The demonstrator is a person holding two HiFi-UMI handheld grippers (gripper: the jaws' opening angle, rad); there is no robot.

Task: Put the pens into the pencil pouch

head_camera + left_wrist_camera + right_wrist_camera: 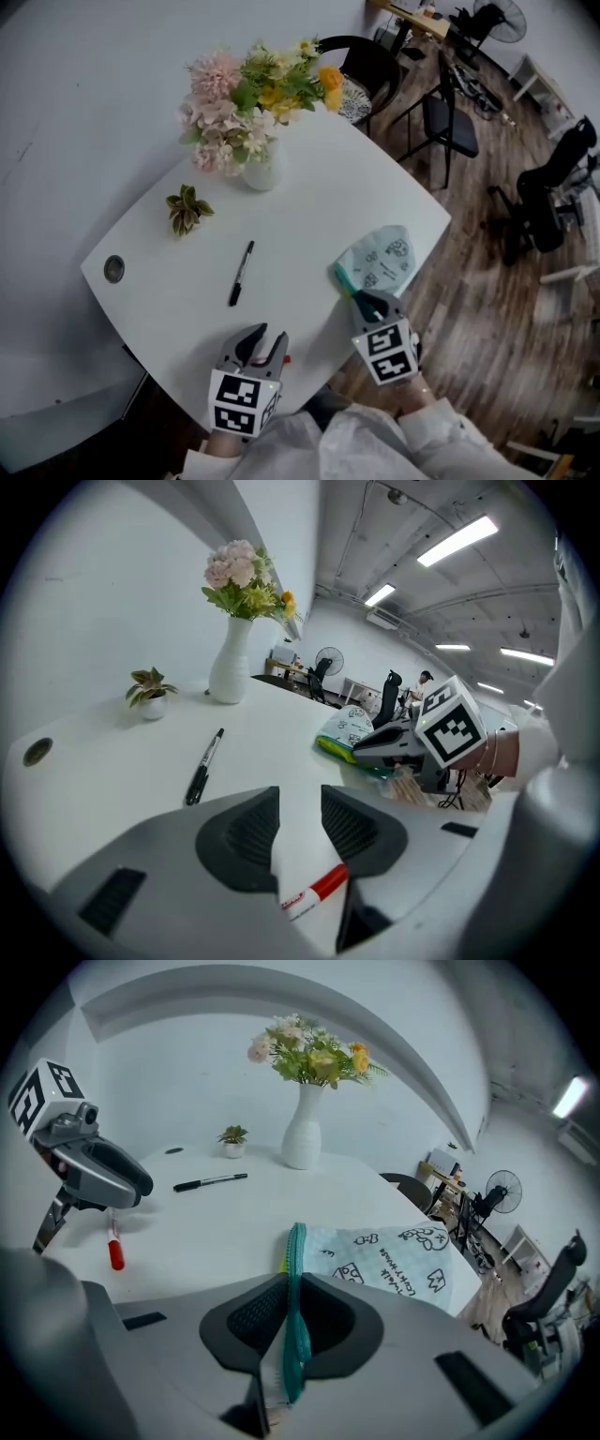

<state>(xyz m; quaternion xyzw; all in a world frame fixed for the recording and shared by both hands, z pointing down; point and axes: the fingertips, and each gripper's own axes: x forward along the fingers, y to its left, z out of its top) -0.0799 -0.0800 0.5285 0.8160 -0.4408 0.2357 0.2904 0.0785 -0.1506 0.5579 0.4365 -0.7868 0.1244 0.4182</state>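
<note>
Between the clenched jaws of the right gripper [292,1288] sits the limp pencil pouch [394,1260] by its zipper edge, while under the parted jaws of the left gripper [300,806] lies a red-capped marker [315,892], probably light, stiff and best pinched mid-barrel.

Matt white table [309,206] with a smooth top, soft printed cloth pouch [384,258], smooth white vase [262,174], black plastic pen [241,273], wood-plank floor [487,309]

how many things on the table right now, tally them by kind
pens: 2, a black pen and a red-capped marker
pencil pouch: 1
flower vase: 1
small potted plant: 1
total: 5
</note>
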